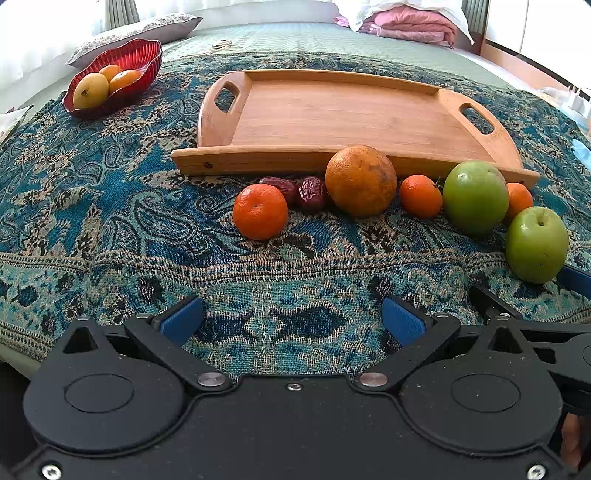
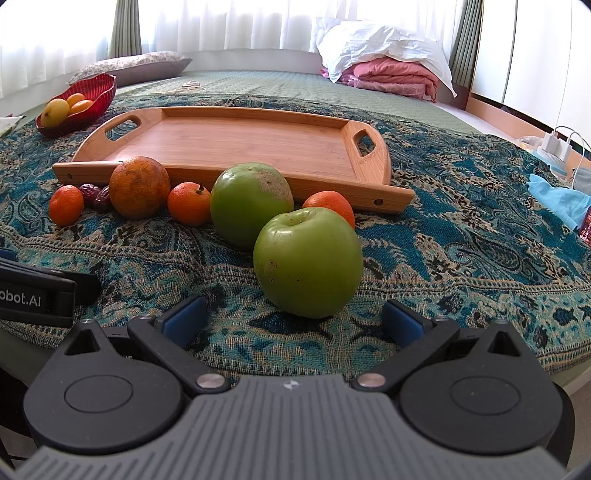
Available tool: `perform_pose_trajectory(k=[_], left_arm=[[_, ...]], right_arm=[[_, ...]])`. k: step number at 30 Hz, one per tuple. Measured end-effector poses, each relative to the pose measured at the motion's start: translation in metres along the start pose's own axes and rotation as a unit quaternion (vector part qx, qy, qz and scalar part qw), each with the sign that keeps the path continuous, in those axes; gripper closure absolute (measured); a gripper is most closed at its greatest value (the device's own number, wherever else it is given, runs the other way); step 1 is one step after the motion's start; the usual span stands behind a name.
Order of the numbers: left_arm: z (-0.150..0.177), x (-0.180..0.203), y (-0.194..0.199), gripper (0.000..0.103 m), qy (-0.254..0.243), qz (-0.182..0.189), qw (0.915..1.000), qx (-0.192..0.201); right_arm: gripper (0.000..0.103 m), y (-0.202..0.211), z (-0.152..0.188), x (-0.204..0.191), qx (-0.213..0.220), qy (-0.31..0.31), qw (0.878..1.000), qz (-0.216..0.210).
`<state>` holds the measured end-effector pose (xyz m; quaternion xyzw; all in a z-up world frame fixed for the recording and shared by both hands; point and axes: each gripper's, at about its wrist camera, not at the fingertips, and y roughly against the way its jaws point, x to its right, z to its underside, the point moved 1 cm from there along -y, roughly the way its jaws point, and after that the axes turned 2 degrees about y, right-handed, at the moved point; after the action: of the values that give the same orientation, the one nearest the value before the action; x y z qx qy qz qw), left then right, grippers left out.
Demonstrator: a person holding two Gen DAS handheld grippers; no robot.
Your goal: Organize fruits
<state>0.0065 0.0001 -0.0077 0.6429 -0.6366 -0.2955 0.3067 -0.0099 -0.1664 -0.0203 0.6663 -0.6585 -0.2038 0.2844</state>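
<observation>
apples (image 2: 307,261): 2 | mandarins (image 1: 260,211): 3 | dates (image 1: 312,194): 2 | tray (image 1: 332,110): 1

Apples (image 2: 307,262), oranges (image 2: 139,187) and dates (image 1: 312,194) lie along the empty wooden tray's (image 2: 236,142) near edge.

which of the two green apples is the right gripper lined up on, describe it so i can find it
Start at the wooden tray, then the row of fruit along its near edge. The nearer green apple sits in front of that row, closest to the open right gripper; unlike the other green apple, it has no rough brown patch.

Bright daylight through white curtains (image 2: 229,26); green-quilted bed (image 2: 258,88) under a patterned blue cloth (image 2: 461,229), pillow (image 2: 133,66) and folded pink blanket (image 2: 391,79) behind.
</observation>
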Motion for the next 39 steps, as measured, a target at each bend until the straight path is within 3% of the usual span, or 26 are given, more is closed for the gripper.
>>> perform_pose_trajectory(k=[39], left_arm=[[-0.0021,-0.0003,0.0078,0.000,-0.003,0.000,0.9999,0.015]], right_arm=[[0.000,0.0015,0.0027,-0.0014,0.012,-0.002,1.000,-0.003]])
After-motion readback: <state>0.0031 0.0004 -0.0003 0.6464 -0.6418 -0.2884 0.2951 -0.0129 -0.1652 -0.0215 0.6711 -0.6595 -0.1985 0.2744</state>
